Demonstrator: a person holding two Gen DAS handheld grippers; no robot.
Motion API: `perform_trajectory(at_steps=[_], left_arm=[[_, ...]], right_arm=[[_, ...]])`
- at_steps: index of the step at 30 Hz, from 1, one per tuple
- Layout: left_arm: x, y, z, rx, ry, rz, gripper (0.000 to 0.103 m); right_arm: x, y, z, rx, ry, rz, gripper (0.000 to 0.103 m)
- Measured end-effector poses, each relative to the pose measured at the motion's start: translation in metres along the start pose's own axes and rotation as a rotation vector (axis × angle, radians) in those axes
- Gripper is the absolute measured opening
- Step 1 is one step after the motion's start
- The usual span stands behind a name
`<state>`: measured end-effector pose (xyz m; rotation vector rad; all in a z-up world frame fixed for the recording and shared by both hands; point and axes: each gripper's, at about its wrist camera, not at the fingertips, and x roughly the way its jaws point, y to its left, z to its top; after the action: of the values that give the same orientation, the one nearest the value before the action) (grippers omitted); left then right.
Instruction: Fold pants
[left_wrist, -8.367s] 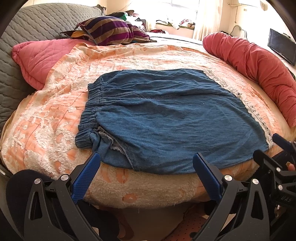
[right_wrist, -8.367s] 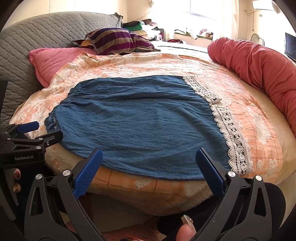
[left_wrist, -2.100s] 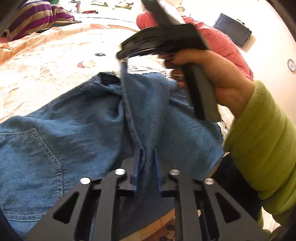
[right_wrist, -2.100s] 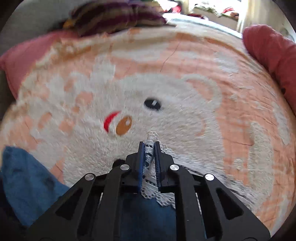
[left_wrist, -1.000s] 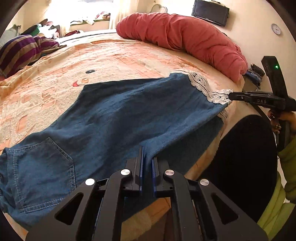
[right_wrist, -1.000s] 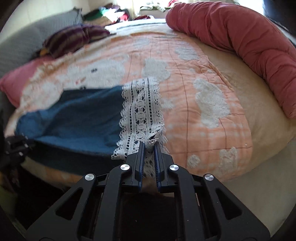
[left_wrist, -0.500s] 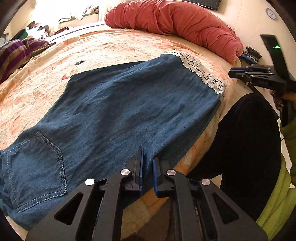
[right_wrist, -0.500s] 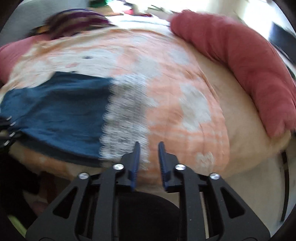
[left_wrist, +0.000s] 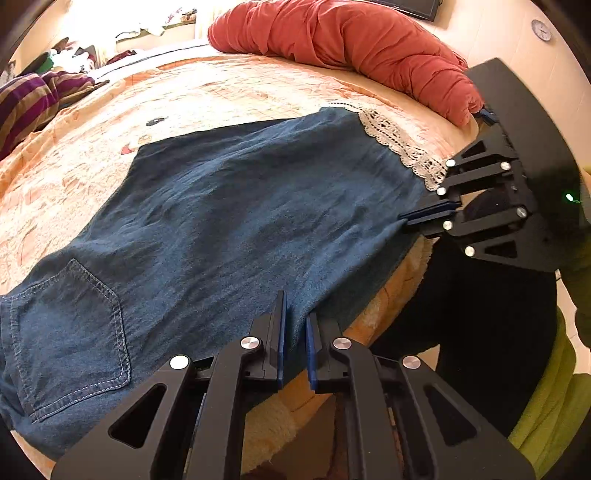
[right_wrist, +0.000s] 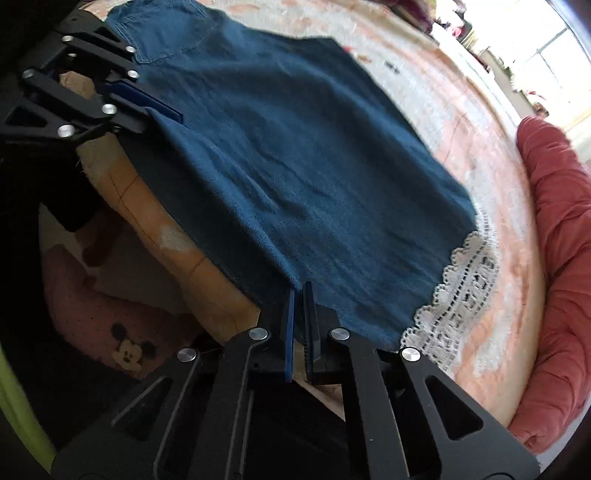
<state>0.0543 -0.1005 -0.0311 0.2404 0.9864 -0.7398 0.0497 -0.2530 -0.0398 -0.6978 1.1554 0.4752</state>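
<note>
Blue denim pants (left_wrist: 221, 206) with a white lace hem (left_wrist: 399, 147) lie folded lengthwise on the bed, a back pocket (left_wrist: 70, 325) at the left. My left gripper (left_wrist: 293, 317) is shut on the near fold edge of the pants. My right gripper (right_wrist: 298, 295) is shut on the same edge close to the lace hem (right_wrist: 458, 295). The right gripper also shows in the left wrist view (left_wrist: 424, 218), and the left gripper shows in the right wrist view (right_wrist: 162, 109).
The pants lie on an orange and white bedspread (left_wrist: 221, 85) at the bed's near edge. A rolled red quilt (left_wrist: 351, 44) lies along the far right side. A striped pillow (left_wrist: 26, 99) sits at the far left. A pink Mickey cushion (right_wrist: 122, 332) lies on the floor.
My right gripper let go of the lace hem corner, moved to the near fold edge and shut on it. My left gripper kept its hold on the edge.
</note>
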Motion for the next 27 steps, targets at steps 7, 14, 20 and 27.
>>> perform_trajectory(at_steps=[7,14,20,27], left_arm=[[0.007,0.003,0.001,0.009,0.069,-0.027,0.022],[-0.026,0.021,0.009,-0.051,-0.031,-0.153,0.055],[-0.056,0.081,0.045,-0.246,-0.145,-0.063,0.068],[-0.015,0.113,0.117,-0.249,-0.087,0.055,0.068]], right_arm=[[0.003,0.005,-0.008,-0.033,0.054,0.066,0.004],[-0.035,-0.029,-0.012,0.087,-0.077,0.135,0.037],[-0.077,-0.120,-0.019,0.430,-0.369,0.067,0.059],[-0.059,-0.233,0.020,0.798,-0.481,0.146,0.059]])
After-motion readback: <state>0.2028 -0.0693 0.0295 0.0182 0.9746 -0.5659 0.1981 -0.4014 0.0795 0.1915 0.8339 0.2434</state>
